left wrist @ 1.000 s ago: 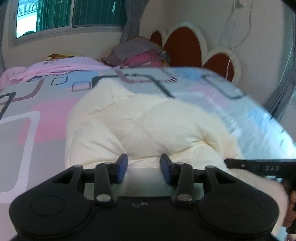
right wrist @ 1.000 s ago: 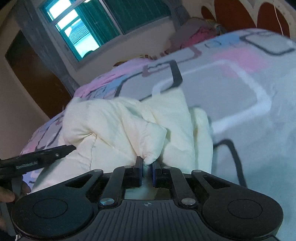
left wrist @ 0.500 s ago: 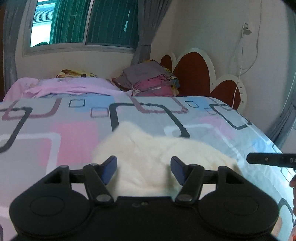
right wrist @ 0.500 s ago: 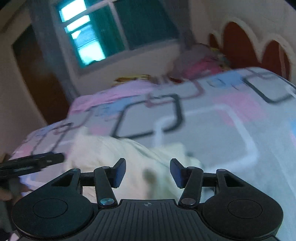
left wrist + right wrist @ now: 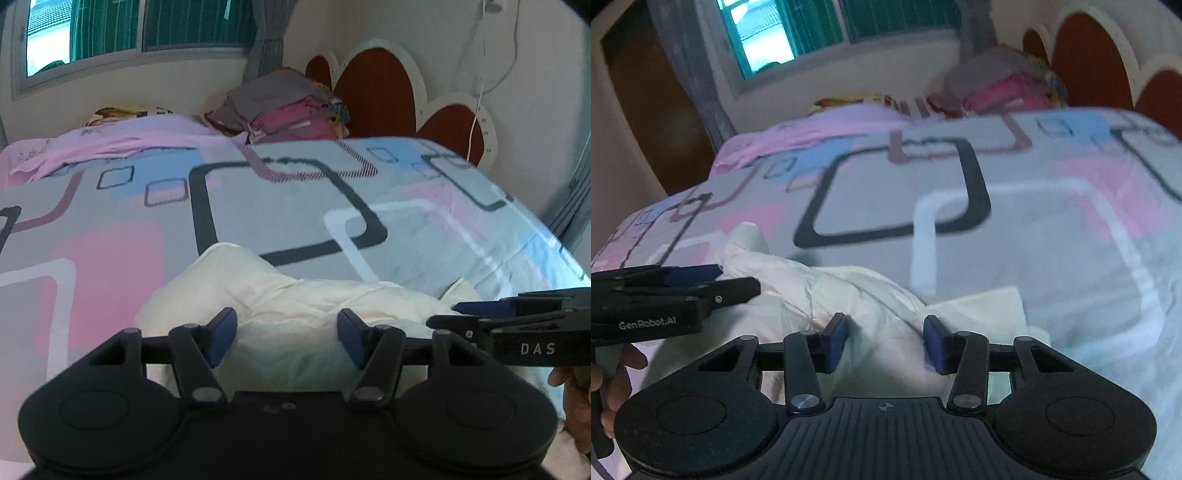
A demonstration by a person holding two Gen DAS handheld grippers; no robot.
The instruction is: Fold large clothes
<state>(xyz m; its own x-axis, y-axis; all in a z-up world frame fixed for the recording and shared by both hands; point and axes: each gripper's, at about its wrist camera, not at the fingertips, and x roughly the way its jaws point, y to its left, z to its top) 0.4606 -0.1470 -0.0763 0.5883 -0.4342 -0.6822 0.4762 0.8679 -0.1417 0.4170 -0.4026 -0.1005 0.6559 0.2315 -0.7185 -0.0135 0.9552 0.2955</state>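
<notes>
Lettering "DAS" marks the right hand-held gripper (image 5: pixel 476 314); "GenRobot.AI" the left hand-held gripper (image 5: pixel 716 280).

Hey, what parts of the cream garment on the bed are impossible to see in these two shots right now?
- Left wrist view: cream garment's near part, hidden behind the left claw.
- Right wrist view: its near edge, hidden by the right claw; folds smeared by motion blur.
- Either view: garment type and sleeves, bunched up.

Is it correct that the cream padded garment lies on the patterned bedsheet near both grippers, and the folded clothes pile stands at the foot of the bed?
Not fully. The cream padded garment does lie on the patterned bedsheet near both grippers, but the folded clothes pile stands at the head of the bed, beside the headboard, as the left wrist view shows.
</notes>
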